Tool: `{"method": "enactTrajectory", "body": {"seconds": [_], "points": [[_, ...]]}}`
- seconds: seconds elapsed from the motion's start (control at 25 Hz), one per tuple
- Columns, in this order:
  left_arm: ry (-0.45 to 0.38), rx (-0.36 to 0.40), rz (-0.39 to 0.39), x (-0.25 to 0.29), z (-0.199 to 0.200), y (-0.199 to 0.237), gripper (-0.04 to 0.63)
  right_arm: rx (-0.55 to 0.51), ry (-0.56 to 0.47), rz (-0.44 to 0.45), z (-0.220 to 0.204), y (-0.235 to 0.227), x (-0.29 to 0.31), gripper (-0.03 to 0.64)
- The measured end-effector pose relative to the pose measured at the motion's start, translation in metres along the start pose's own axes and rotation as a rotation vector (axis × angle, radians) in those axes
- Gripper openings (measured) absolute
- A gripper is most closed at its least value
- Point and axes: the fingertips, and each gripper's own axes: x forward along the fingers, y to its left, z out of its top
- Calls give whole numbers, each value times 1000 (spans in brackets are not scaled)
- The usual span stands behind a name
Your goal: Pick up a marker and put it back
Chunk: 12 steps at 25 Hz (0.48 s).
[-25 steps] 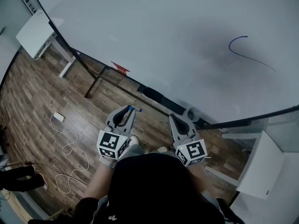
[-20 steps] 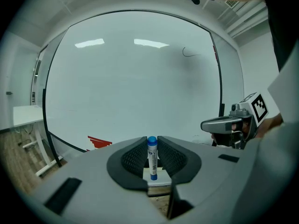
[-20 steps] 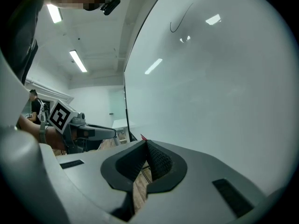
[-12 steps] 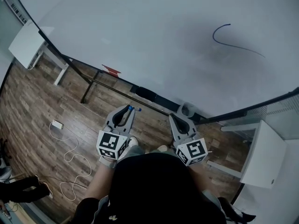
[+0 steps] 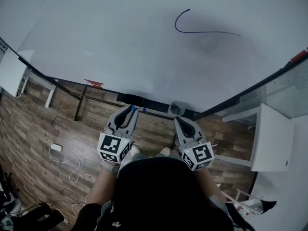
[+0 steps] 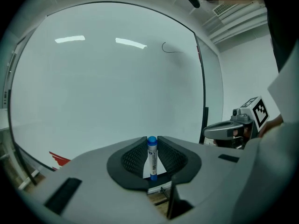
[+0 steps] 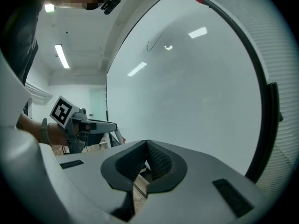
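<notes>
Before the whiteboard, left hand-held gripper points forward, clamping a marker.

A large whiteboard in a dark frame fills the wall ahead — a thin blue curved line is drawn near its upper right. Below it lies a brown wood-plank floor, where a white cable loops away from a small white box. A white table stands at the right, another at the far left. A ceiling strip light glows overhead — bright reflections of lights show on the board.
</notes>
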Motion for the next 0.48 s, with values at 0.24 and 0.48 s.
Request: {"method": "enactTrajectory", "body": {"seconds": [0.24,0.48], "points": [[-21,25,-115,35,15,-33,80,15,-14,-114,-1,-31,-31,28],[-35,32,-226,63,25,-68,80,36,-15,-226,-6,-56,-66,28]]}}
